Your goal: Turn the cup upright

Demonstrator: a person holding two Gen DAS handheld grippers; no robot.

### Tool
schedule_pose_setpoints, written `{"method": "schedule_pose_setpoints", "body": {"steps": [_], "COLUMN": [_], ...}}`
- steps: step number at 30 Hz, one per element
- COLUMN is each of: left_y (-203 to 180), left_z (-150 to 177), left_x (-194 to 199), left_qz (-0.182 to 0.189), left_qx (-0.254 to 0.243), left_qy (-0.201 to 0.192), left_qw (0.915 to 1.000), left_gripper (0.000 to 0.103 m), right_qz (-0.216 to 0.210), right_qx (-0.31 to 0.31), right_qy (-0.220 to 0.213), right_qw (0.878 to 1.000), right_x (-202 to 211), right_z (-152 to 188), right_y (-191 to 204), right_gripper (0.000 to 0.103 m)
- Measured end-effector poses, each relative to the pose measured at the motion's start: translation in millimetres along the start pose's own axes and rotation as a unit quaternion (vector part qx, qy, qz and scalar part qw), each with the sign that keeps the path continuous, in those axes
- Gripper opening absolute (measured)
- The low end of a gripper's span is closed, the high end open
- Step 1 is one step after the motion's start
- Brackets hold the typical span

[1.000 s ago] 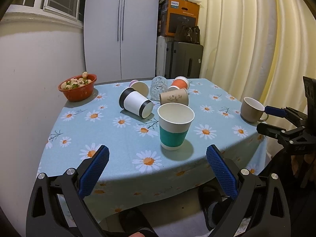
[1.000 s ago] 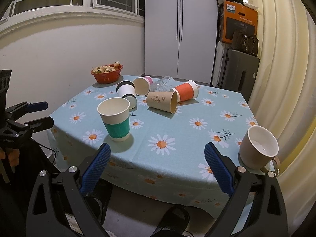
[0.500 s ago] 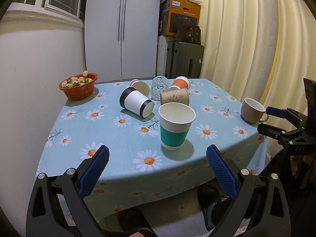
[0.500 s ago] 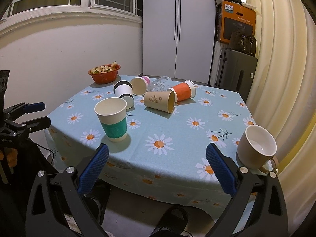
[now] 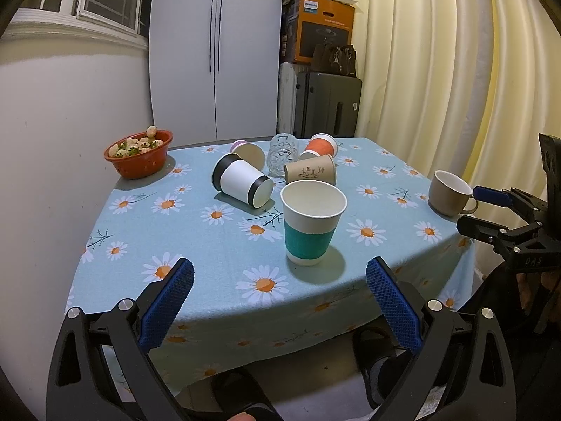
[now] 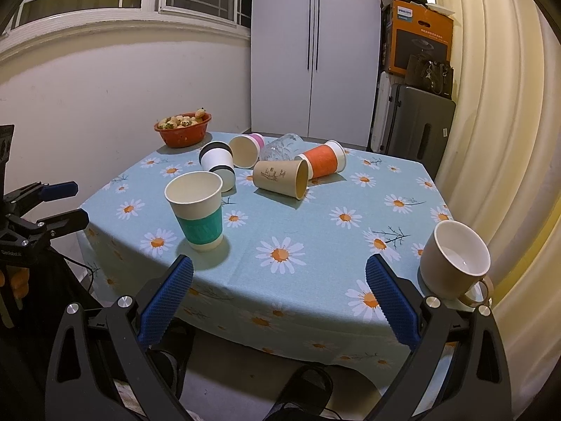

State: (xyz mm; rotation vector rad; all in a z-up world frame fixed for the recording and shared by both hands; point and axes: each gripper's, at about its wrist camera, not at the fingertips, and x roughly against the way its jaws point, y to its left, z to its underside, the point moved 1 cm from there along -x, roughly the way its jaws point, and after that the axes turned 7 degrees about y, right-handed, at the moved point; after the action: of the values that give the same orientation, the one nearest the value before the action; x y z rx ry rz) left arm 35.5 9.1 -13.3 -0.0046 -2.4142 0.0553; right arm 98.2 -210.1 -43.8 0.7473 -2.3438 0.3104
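A teal-banded paper cup (image 5: 311, 222) (image 6: 199, 210) stands upright near the table's front. Behind it several cups lie on their sides: a white cup with black bands (image 5: 242, 184) (image 6: 218, 163), a brown kraft cup (image 5: 310, 172) (image 6: 282, 177), an orange cup (image 5: 319, 145) (image 6: 322, 163), a pink-based cup (image 5: 249, 152) (image 6: 245, 149) and a clear glass (image 5: 282, 152) (image 6: 280, 147). A beige mug (image 5: 450, 193) (image 6: 454, 261) stands upright at the right edge. My left gripper (image 5: 278, 301) is open and empty before the front edge. My right gripper (image 6: 278, 301) is open and empty too.
A red bowl of fruit (image 5: 138, 154) (image 6: 183, 131) sits at the table's back left corner. The table (image 5: 196, 231) has a daisy cloth. A wall runs along its left side, curtains on the right. A wardrobe, suitcase and boxes stand behind.
Both grippers have shifted only slightly; the view drifts a little. Nothing on the table has moved.
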Motion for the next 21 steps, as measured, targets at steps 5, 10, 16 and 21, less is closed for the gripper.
{"method": "schedule_pose_setpoints", "body": {"steps": [5, 10, 16, 21], "left_y": [-0.2, -1.3, -3.8, -5.3], "left_z": [-0.3, 0.1, 0.7, 0.8], "left_x": [0.2, -0.2, -1.1, -1.6], "left_qz": [0.000, 0.001, 0.001, 0.001], "left_qx": [0.000, -0.002, -0.006, -0.007], "left_qy": [0.000, -0.001, 0.002, 0.003], "left_qw": [1.0000, 1.0000, 1.0000, 1.0000], "left_gripper": [0.096, 0.096, 0.096, 0.096], "right_qz": [-0.001, -0.001, -0.001, 0.000], "right_qx": [-0.002, -0.002, -0.002, -0.002], "right_qy": [-0.001, -0.001, -0.001, -0.001], "right_qw": [1.000, 1.000, 1.000, 1.000], "right_x": [0.1, -0.2, -0.2, -0.9], "right_z": [0.2, 0.2, 0.2, 0.9], "right_y": [-0.4, -0.6, -0.5, -2.1], "right_gripper": [0.098, 0.098, 0.098, 0.098]}}
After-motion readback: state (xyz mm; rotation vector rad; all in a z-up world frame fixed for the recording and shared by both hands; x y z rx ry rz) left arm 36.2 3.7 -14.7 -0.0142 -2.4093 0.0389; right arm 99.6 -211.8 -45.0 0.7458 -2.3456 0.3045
